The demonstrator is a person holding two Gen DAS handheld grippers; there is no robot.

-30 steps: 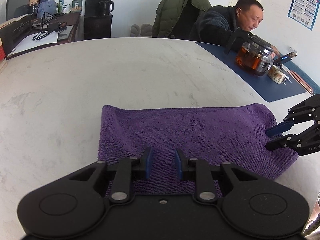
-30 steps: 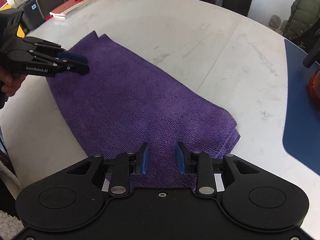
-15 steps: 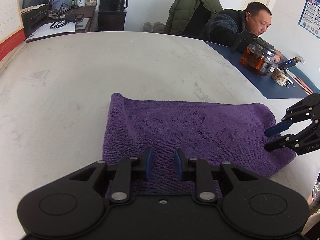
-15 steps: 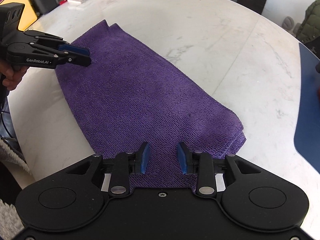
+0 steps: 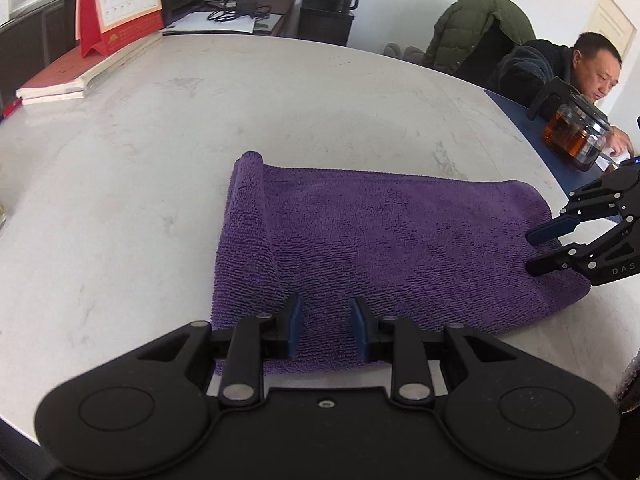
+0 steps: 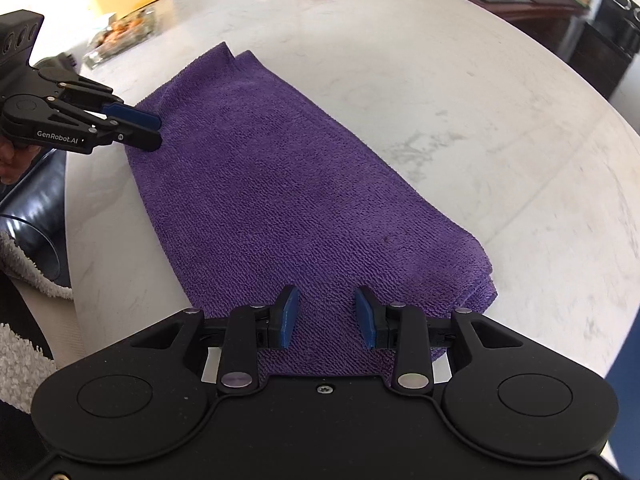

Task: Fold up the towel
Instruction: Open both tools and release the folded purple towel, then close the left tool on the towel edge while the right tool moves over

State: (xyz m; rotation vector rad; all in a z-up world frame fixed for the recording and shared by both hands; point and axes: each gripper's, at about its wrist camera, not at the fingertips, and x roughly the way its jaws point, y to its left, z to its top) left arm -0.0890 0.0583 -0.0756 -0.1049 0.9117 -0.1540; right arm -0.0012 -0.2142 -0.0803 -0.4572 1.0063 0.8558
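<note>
Left wrist view: the purple terry-cloth towel [image 5: 384,256] lies folded into a long band on the white marble-patterned table [image 5: 200,120], running from a rolled, doubled edge at the left across to the right. The left gripper [image 5: 326,330] hangs low over the towel's near edge with its blue pads apart and easing wider; towel cloth shows in the gap, but the pads do not press on it, so it holds nothing. At the towel's far right end the right gripper [image 5: 536,252] comes in from the side, its two black fingers spread one above the other at the cloth's edge.

Right wrist view: the same towel [image 6: 280,184] stretches away diagonally, its stacked layers showing at the near right corner and two loose corners peeking out at the far end. The right gripper [image 6: 327,318] sits over the near end with its pads opening — fabric lies under the gap, but neither pad clamps it. The left gripper [image 6: 154,132], marked with white lettering, reaches in from the left edge, its fingertips just at the towel's left border; a hand [image 6: 10,160] holds it.

Beyond the towel stand a red desk calendar [image 5: 116,4] on a stack of flat books [image 5: 80,76], a glass teapot of amber tea [image 5: 576,136] on a dark blue mat [image 5: 560,168], and a seated person in a dark jacket [image 5: 536,72].
</note>
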